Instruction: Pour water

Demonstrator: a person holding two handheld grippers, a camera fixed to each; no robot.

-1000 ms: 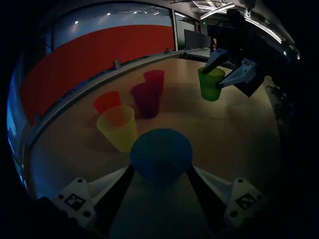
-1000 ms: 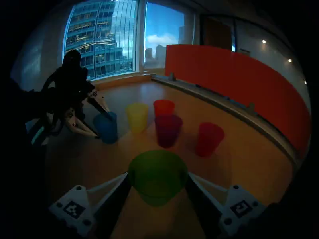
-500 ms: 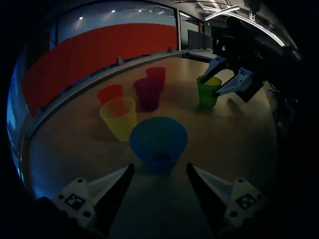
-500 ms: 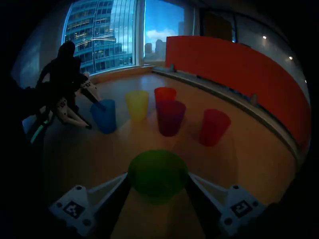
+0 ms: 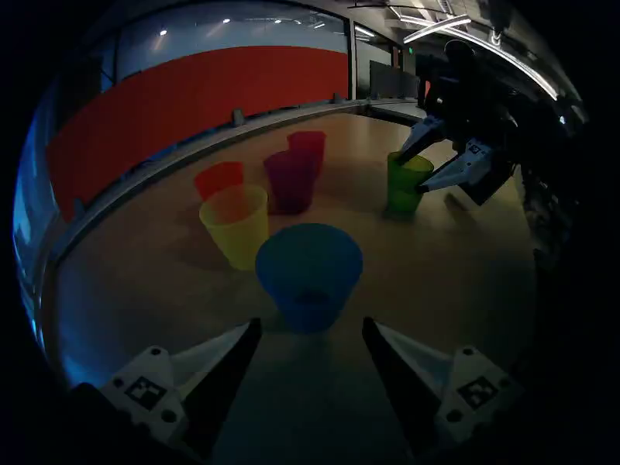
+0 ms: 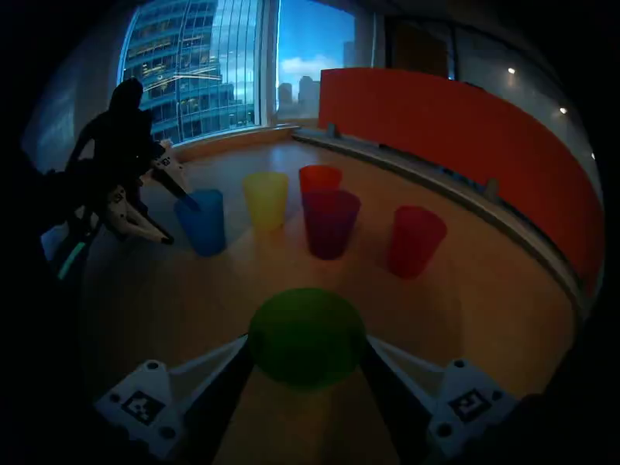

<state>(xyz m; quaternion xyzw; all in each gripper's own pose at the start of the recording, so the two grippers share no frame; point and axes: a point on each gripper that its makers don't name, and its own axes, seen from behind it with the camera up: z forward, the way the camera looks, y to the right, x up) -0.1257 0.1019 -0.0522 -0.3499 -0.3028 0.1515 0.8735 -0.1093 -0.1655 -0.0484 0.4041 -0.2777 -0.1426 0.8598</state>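
A blue cup point(image 5: 310, 275) stands upright on the wooden table point(image 5: 434, 263), just beyond the tips of my left gripper point(image 5: 310, 324), which is open and apart from it. In the right gripper view the blue cup point(image 6: 203, 222) has the left gripper point(image 6: 178, 222) right beside it, a fingertip on each side. A green cup point(image 6: 306, 337) sits between the fingers of my right gripper point(image 6: 306, 342), which is shut on it. In the left gripper view the green cup point(image 5: 404, 182) rests on the table inside the right gripper point(image 5: 412, 173).
A yellow cup point(image 5: 236, 229), an orange cup point(image 5: 217, 177), a purple cup point(image 5: 291, 180) and a red cup point(image 5: 308, 143) stand grouped mid-table. A raised rail point(image 5: 155, 167) and a red wall panel point(image 5: 194, 85) run along the far edge. Windows point(image 6: 201, 70) lie behind the person's dark arm point(image 6: 116, 155).
The left gripper has let go of the blue cup and drawn back from it. The right gripper has lowered the green cup from the air onto the table.
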